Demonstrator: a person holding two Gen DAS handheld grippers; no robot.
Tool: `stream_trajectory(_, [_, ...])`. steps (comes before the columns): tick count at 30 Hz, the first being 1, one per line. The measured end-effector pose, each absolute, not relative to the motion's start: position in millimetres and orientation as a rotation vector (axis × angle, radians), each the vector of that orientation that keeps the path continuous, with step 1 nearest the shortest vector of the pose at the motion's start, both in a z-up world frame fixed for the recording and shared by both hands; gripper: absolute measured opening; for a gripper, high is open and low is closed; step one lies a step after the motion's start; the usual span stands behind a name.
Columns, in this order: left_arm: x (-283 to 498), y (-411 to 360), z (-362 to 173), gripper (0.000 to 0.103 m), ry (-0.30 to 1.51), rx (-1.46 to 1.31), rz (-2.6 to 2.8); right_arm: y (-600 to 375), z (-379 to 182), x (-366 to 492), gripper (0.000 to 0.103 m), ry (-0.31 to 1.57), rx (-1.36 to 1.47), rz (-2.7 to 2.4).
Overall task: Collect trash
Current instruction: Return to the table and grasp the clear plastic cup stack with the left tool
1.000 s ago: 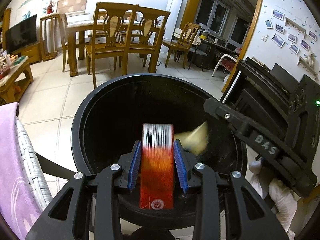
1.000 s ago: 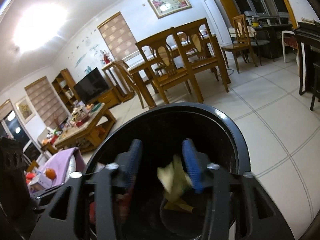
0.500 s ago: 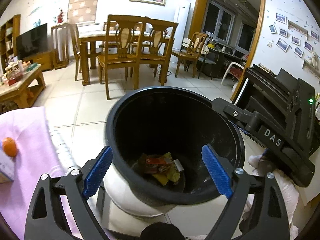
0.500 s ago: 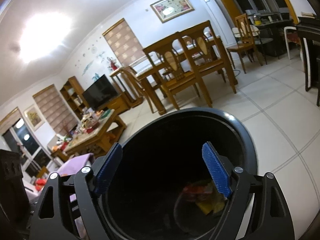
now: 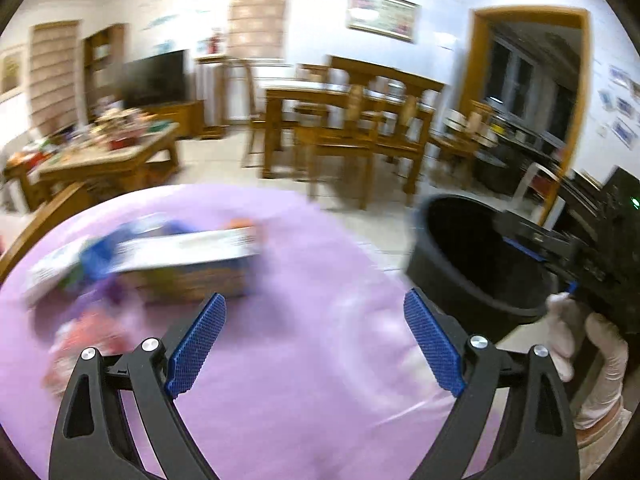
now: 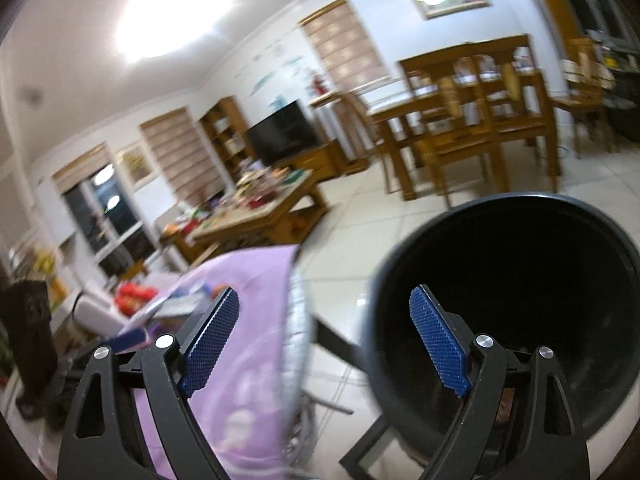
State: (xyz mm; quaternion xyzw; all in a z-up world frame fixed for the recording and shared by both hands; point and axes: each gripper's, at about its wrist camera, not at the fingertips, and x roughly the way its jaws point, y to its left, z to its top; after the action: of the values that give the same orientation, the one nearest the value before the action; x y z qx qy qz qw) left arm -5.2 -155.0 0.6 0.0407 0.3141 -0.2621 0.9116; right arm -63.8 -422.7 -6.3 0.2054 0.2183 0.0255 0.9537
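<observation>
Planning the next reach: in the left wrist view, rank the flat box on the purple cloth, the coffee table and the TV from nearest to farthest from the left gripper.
1. Flat box: just ahead on the purple cloth, left of centre.
2. Coffee table: beyond the cloth, far left.
3. TV: by the back wall, upper left.

The left gripper is open and empty.

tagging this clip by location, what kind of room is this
Most likely a home living and dining room: a wooden dining table with chairs, a television on a low cabinet, and a cluttered coffee table on a tiled floor. A black trash bin stands beside purple bedding.
</observation>
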Motion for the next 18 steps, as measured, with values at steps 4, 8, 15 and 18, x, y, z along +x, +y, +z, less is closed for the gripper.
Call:
stream_trajectory(4, [6,-99,0,0.091,0.645,0.067,-0.406,-373,3,-45,0.087,0.479,0.349,0.16])
stream_trajectory(8, [16,-54,-11,0.096,0.687,0.083,-0.332,-312,12,-17,0.09,0.526,0.194,0.285])
stream_trajectory(15, [26,-18,-26,0.096,0.763,0.059,-0.353,-214,18,30,0.091,0.628,-0.137,0.441])
stream_trajectory(18, [26,-12,-26,0.096,0.774,0.054,-0.371,-184,12,48,0.091,0.696,-0.118,0.547])
